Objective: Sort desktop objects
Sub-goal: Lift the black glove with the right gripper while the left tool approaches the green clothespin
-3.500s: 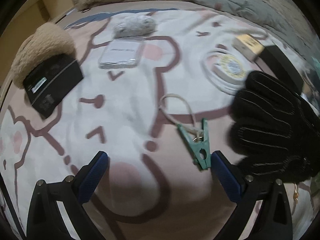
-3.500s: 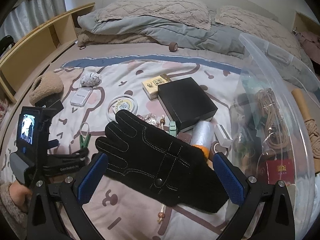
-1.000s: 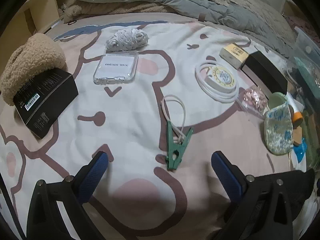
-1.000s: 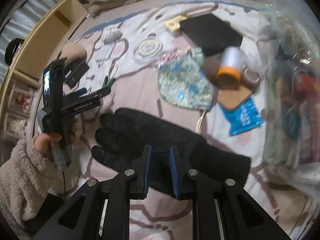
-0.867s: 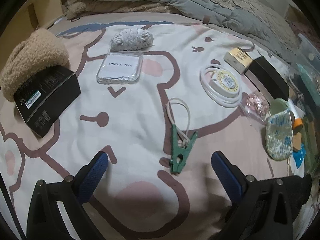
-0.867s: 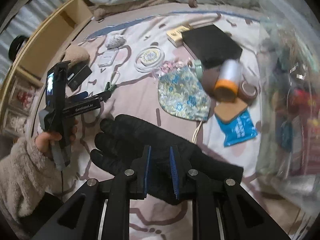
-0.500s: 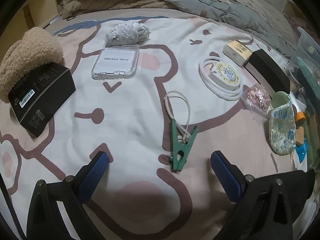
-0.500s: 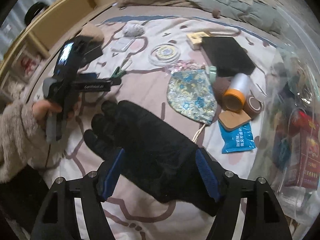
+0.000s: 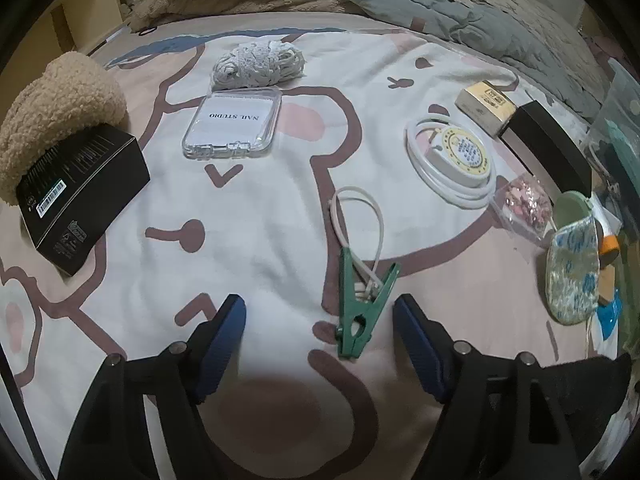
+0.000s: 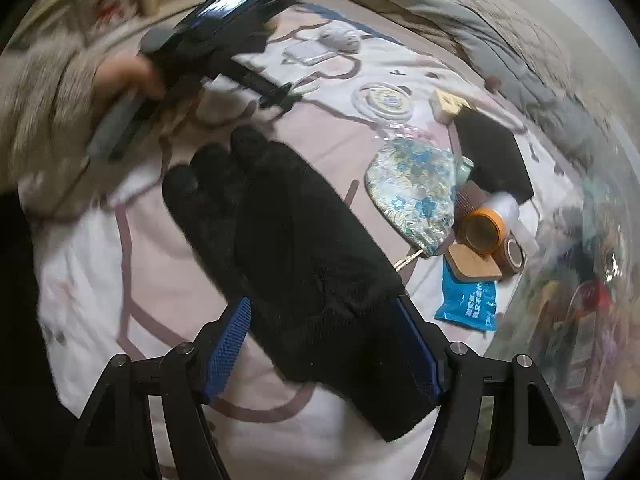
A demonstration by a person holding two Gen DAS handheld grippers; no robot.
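Both grippers are spread apart. The left gripper (image 9: pixel 320 316) hovers over the bear-pattern blanket (image 9: pixel 248 216), with the green clip (image 9: pixel 362 304) lying between its fingers, nearer the right one. The right gripper (image 10: pixel 322 320) has the black glove (image 10: pixel 296 248) lying between its fingers, glove fingers pointing to 11 o'clock, floral pouch (image 10: pixel 416 196) at 2 o'clock

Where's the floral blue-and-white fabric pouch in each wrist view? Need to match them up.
Left wrist: the floral blue-and-white fabric pouch lies at the far right edge, right of the green plastic clothes peg.
Right wrist: the pouch lies right of centre, beyond the black knitted glove.
Shared landmark: the round white coiled tape measure with a yellow face lies up and left of the pouch in both views.
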